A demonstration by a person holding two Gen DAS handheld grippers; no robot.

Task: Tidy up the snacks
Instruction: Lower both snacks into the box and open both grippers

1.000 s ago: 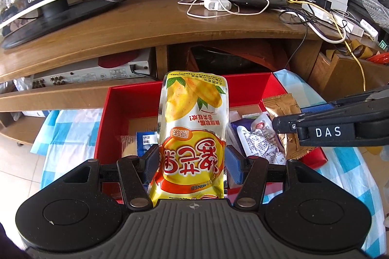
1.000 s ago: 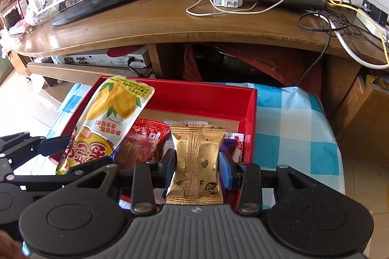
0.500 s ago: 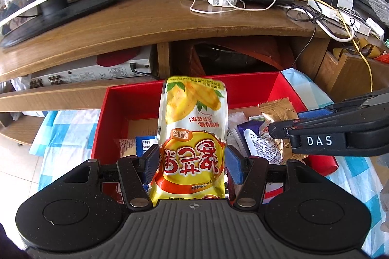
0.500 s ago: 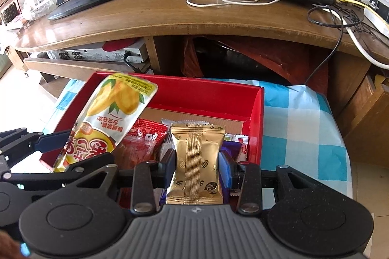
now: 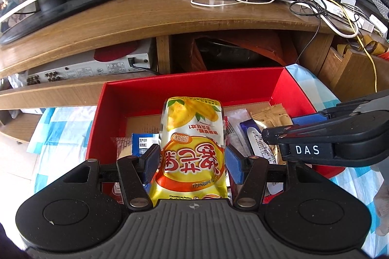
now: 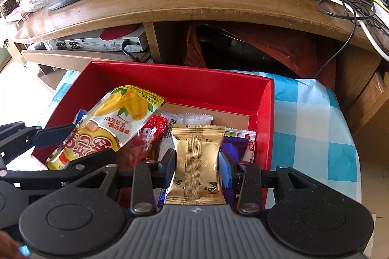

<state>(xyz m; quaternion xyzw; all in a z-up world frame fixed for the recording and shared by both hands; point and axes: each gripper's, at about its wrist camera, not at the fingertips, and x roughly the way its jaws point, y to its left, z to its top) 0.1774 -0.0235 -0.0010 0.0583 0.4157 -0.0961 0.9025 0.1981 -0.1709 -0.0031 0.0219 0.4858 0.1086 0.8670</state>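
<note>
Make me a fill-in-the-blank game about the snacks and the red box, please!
1. The left hand-held gripper is shut on a yellow ____ snack pouch.
2. The right hand-held gripper is shut on a small ____ packet.
3. Both snacks are held over the ____ box.
4. The box sits on a blue and white ____ cloth.

Missing words: mango; gold; red; checked

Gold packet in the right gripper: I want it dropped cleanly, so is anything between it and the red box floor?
Yes. Under the gold packet, held by the right gripper, a purple packet and other wrappers cover the red box floor.
</note>
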